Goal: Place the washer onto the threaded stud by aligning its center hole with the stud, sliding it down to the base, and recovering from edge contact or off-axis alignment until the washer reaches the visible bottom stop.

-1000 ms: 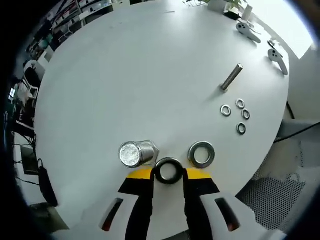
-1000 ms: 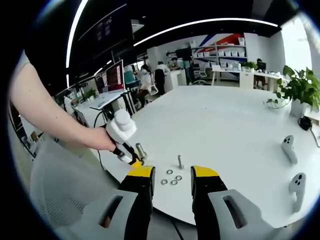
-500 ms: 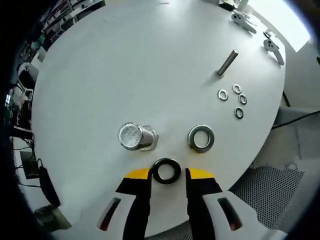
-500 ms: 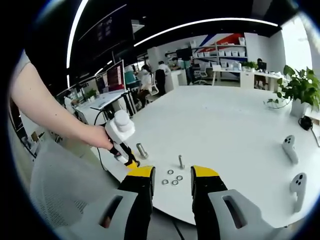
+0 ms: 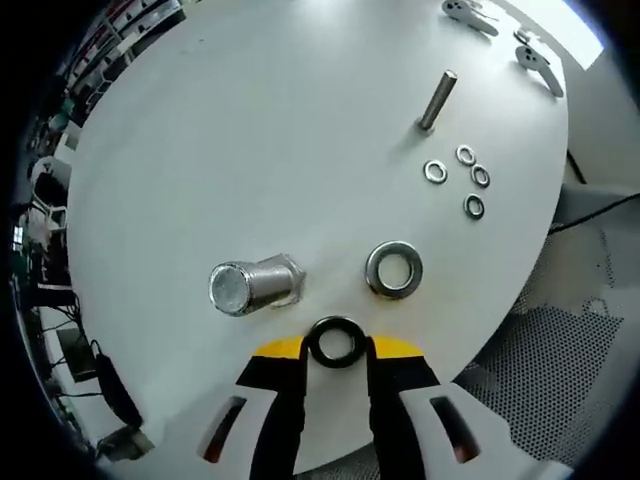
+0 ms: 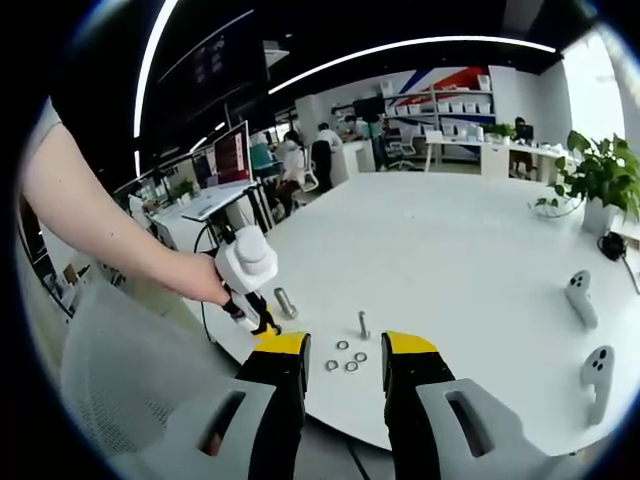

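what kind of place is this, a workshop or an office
Most likely an open-plan office or lab: desks with monitors, shelving with white boxes, a potted plant and a large round white table.

Two white controllers [image 6: 588, 335] lie at the right of the white surface [image 6: 460, 240]; a potted plant [image 6: 600, 180] stands at upper right.

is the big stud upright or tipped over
Upright. In the left gripper view the big stud shows its round top face, hex base on the table; in the right gripper view it stands vertical.
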The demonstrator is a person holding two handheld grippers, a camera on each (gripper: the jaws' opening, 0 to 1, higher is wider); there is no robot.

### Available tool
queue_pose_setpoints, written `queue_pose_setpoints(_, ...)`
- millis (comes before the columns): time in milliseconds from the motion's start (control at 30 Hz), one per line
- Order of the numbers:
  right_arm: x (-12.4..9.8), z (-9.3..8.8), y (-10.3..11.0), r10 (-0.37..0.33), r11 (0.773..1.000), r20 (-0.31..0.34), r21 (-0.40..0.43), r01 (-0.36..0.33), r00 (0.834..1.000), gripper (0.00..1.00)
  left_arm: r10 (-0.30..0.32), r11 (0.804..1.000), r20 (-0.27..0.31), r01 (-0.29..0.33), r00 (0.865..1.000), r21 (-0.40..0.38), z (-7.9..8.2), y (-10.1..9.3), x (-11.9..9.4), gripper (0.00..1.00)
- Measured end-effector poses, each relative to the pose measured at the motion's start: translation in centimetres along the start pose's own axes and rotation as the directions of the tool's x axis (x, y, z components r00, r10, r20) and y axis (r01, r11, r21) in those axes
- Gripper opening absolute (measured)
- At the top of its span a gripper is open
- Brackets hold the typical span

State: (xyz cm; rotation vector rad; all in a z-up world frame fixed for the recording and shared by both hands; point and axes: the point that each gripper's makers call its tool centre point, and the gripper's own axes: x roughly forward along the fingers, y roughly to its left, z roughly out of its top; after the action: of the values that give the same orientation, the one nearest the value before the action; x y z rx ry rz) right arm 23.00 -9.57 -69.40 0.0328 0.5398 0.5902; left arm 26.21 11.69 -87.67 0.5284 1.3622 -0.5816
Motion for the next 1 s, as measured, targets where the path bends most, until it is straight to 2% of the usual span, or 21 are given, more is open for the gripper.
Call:
queue_pose_setpoints(333,0.0,-0.1,0.0,0.001,1.000,-0.003,-0.001,-0.001,1.000,0.31,-0.006,1.000,-0.008,0.007,1.000,0.022,0.0,0.0,-0.1,0.20)
queue_pose_setpoints(767,0.0,0.0,0.0,0.000,1.000,0.000,0.005,0.000,1.000,0.31,-0.008,1.000,0.054,0.008,0.999,0.002,-0.2,0.3,-0.2,0.19)
queue_pose_setpoints(900,0.0,-0.1,0.1,0.006,1.000,-0.004,0.000,-0.006,1.000,0.31,0.006,0.999,0.049,-0.008,0.999,0.047,-0.7,0.6,-0.4,0.19)
queue_pose_setpoints(1000,0.0,0.0,0.1,0.005,1.000,-0.002,0.001,-0.005,1.000,0.31,0.009,0.999,0.062,-0.011,0.998,0.034,-0.8,1.3,-0.7,0.19)
